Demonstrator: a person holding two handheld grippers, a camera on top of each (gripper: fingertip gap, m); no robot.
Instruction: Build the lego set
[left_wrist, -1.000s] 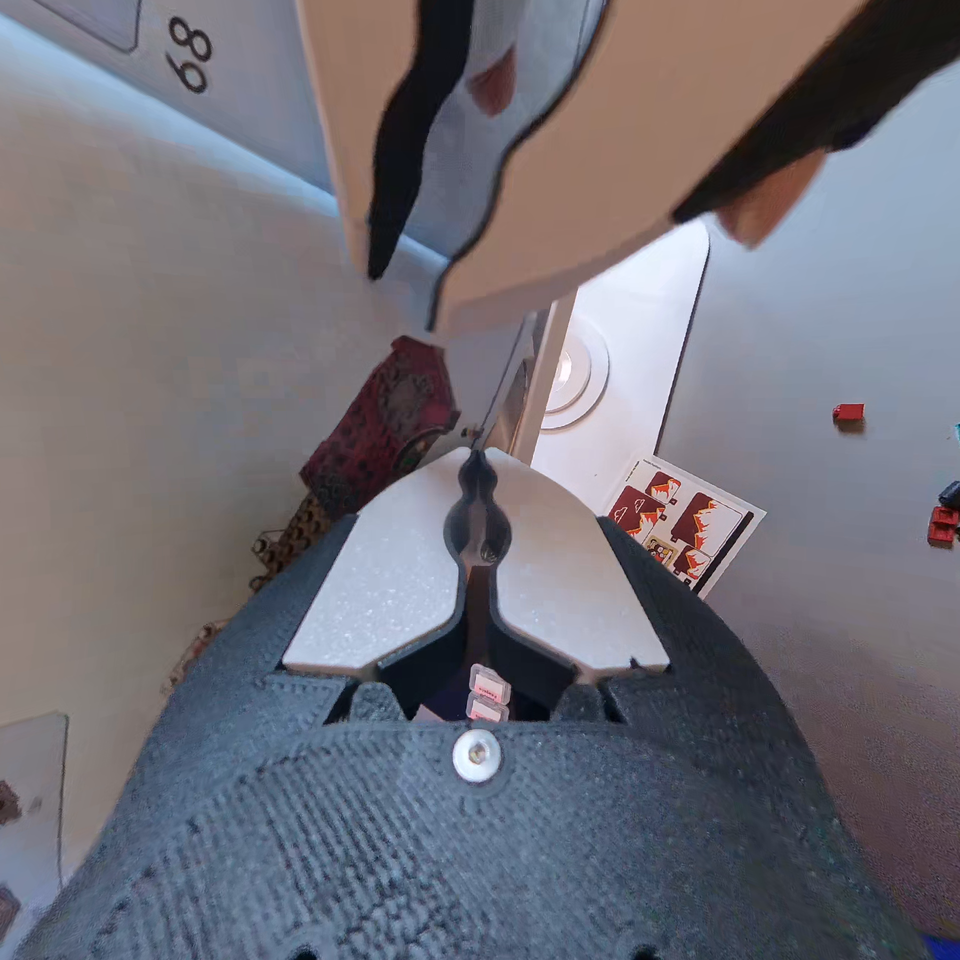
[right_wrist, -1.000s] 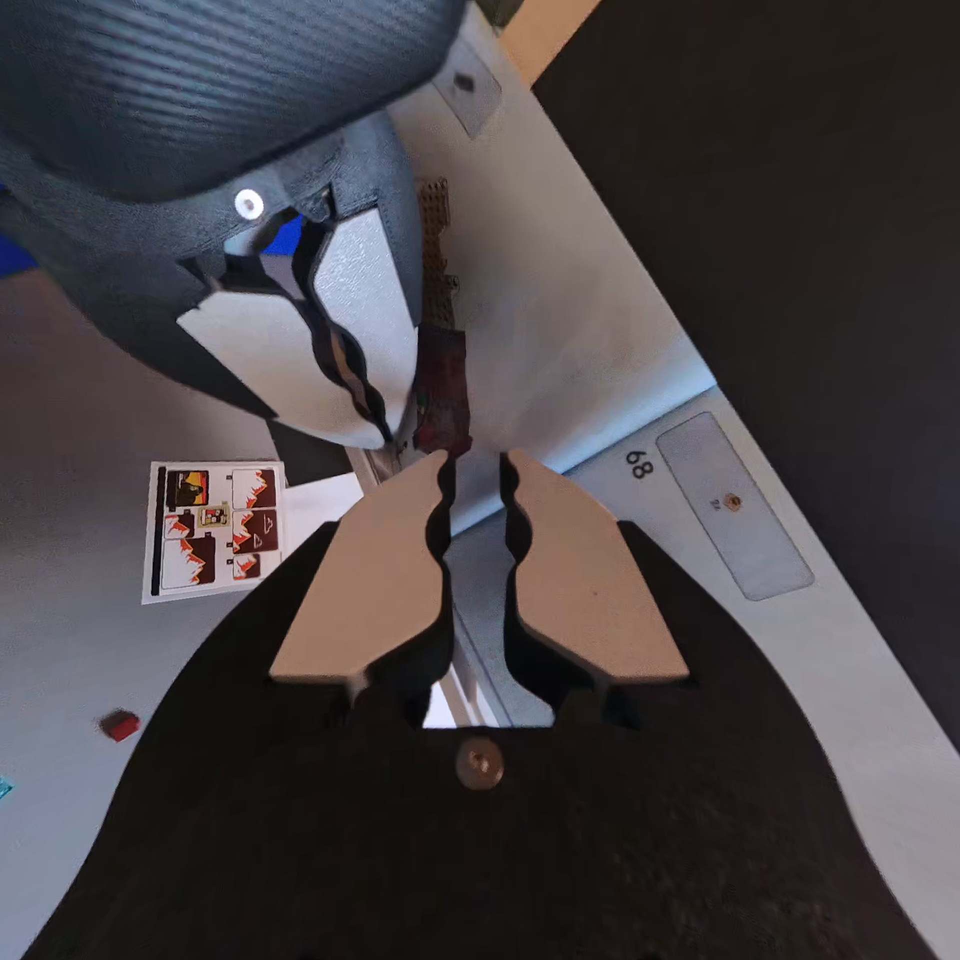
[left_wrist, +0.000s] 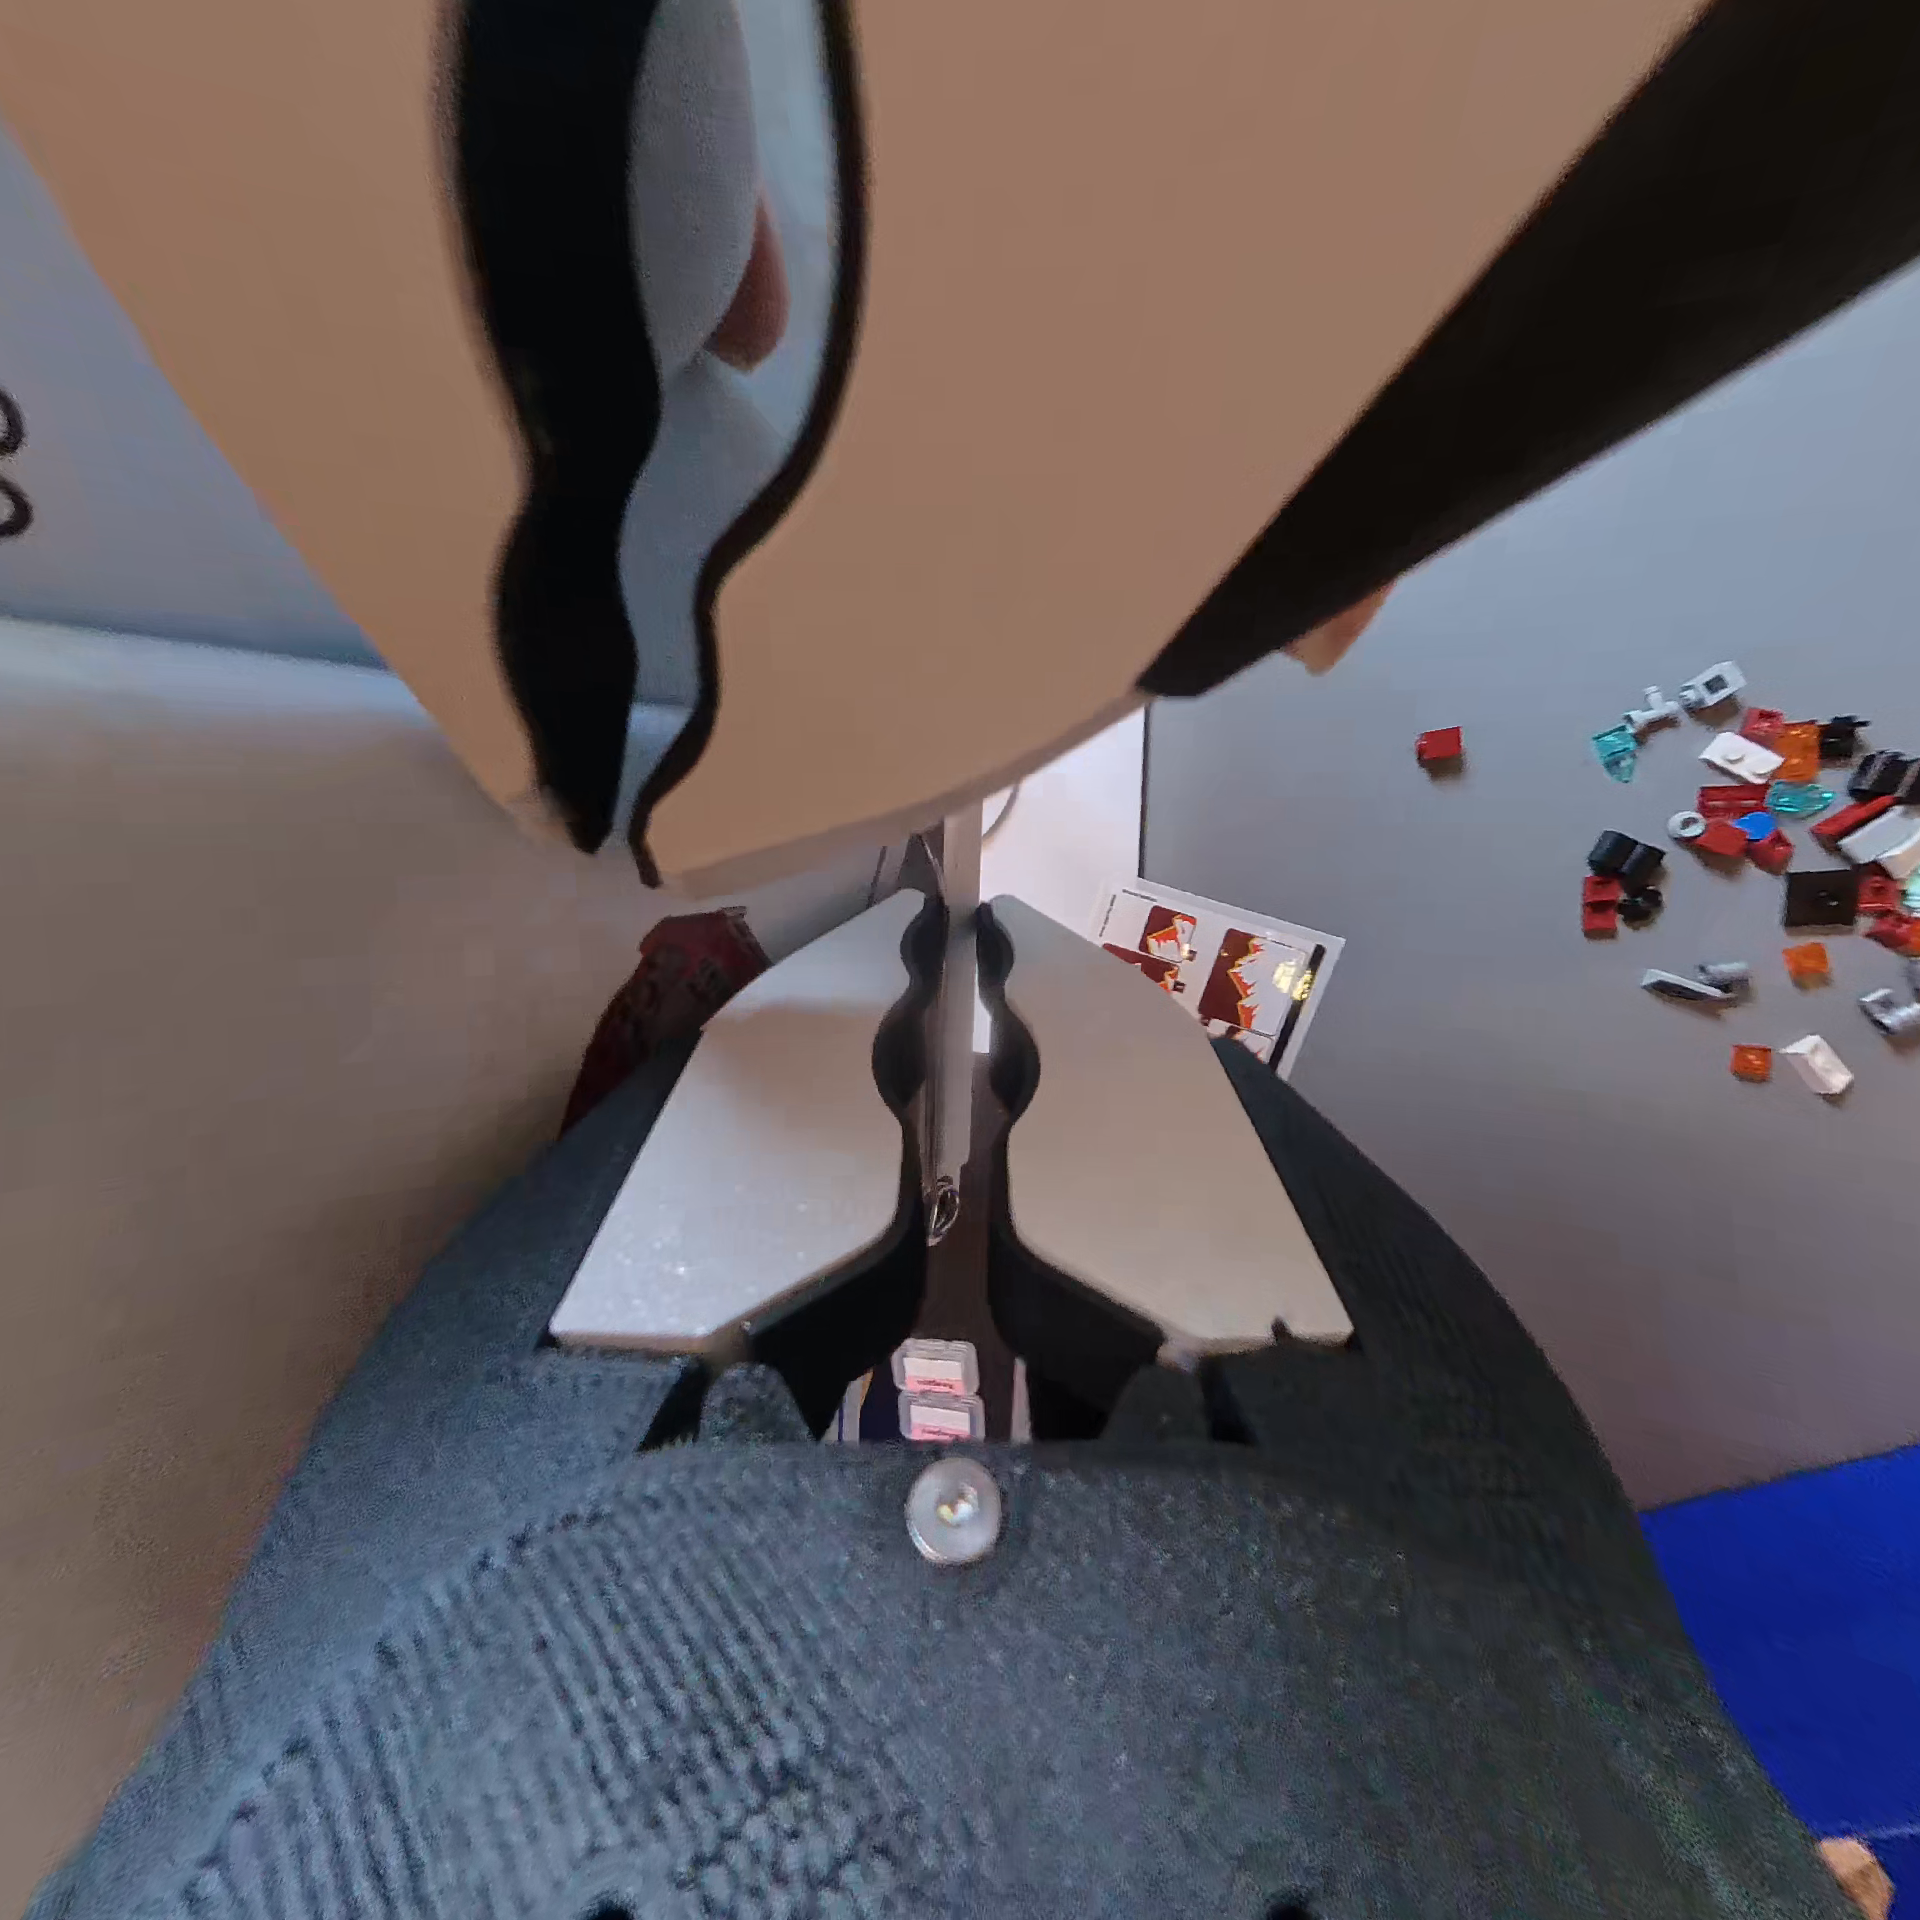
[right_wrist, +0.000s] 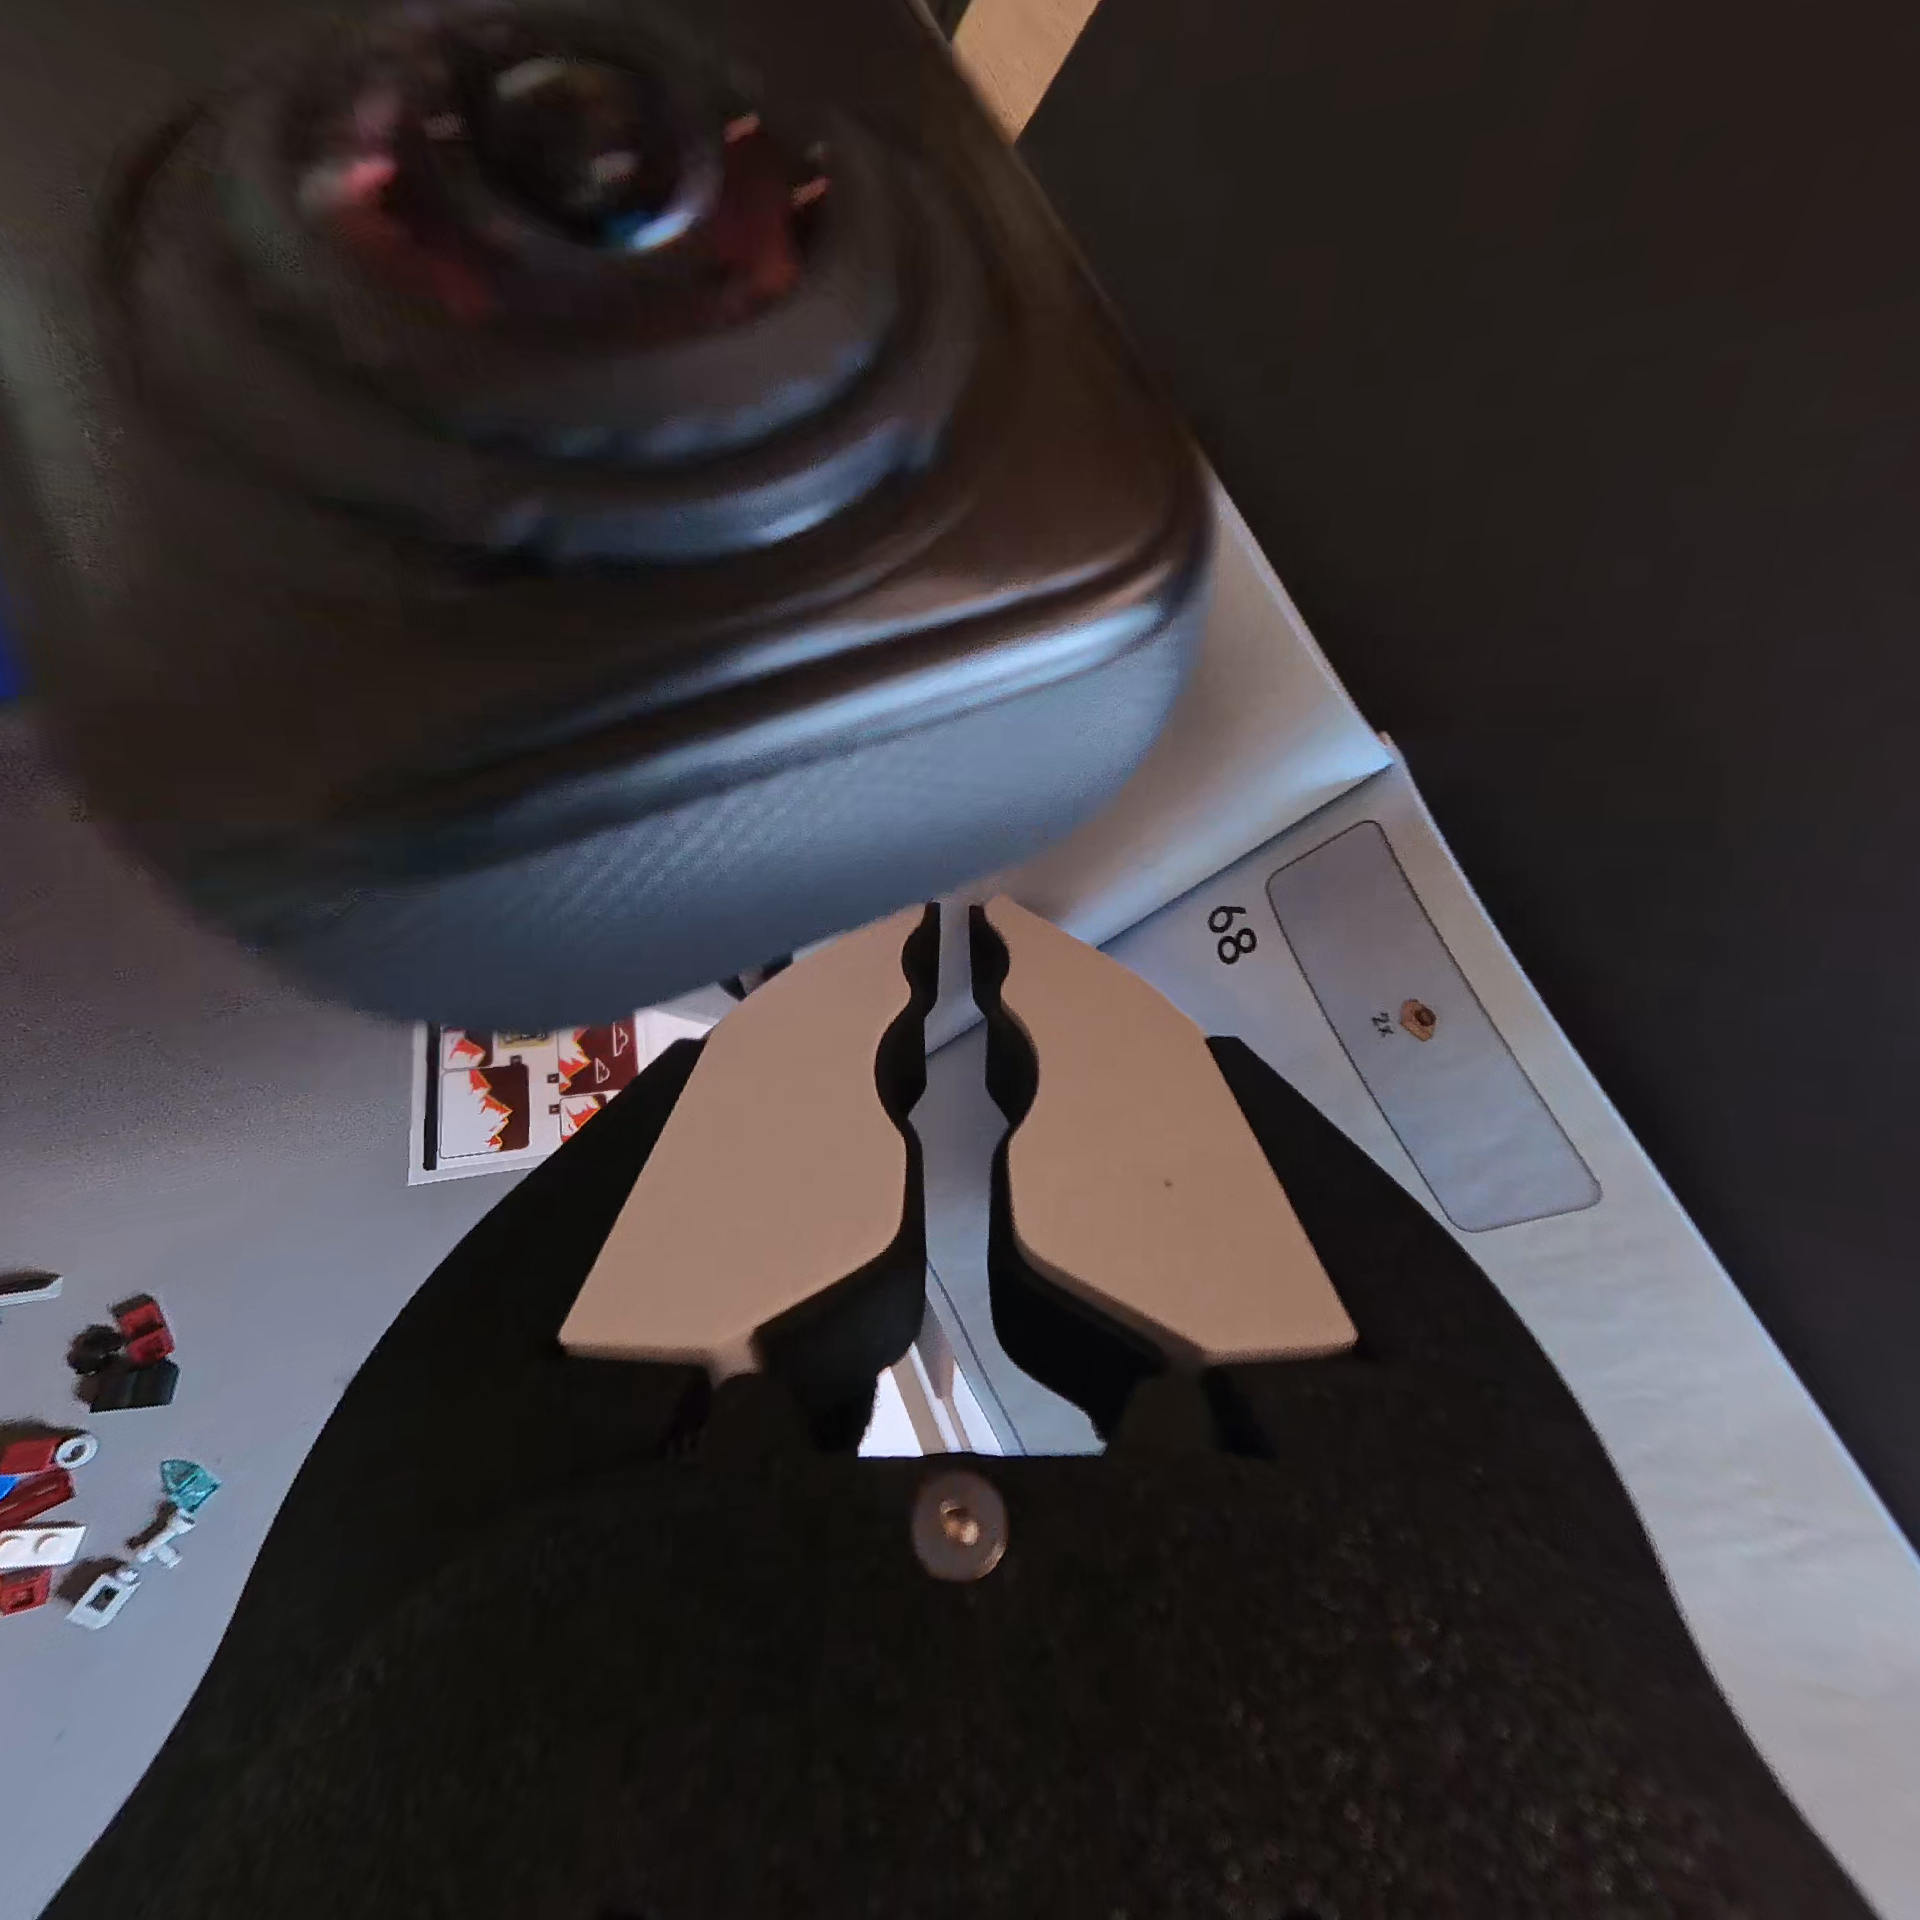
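Observation:
An open instruction booklet lies under both grippers; its flat page (right_wrist: 1455, 1039) is pale blue and a lifted page (left_wrist: 208, 1039) curves up at the left. My left gripper (left_wrist: 961, 914) is shut on a white strip of page edges (left_wrist: 961, 997) that fills the space between its pads. My right gripper (right_wrist: 954, 914) is closed to a narrow slit at the edge of the lifted pages, with pale paper in the slit. It hangs close above the left gripper in the left wrist view (left_wrist: 613, 831). The left gripper's body and camera (right_wrist: 582, 416) fill the upper left of the right wrist view.
A sticker sheet (left_wrist: 1216, 977) lies beyond the booklet on the grey table. A scatter of small red, black, white and orange bricks (left_wrist: 1766, 831) lies to the right. A dark red brick model (left_wrist: 665, 997) sits left of my left fingers. A blue surface (left_wrist: 1818, 1610) is lower right. The left gripper's tips are roughly 7 cm from the right gripper's.
The left gripper was fully shut and now grips a thicker strip of page edges. The right gripper has narrowed from clearly open. The two grippers have come much closer together.

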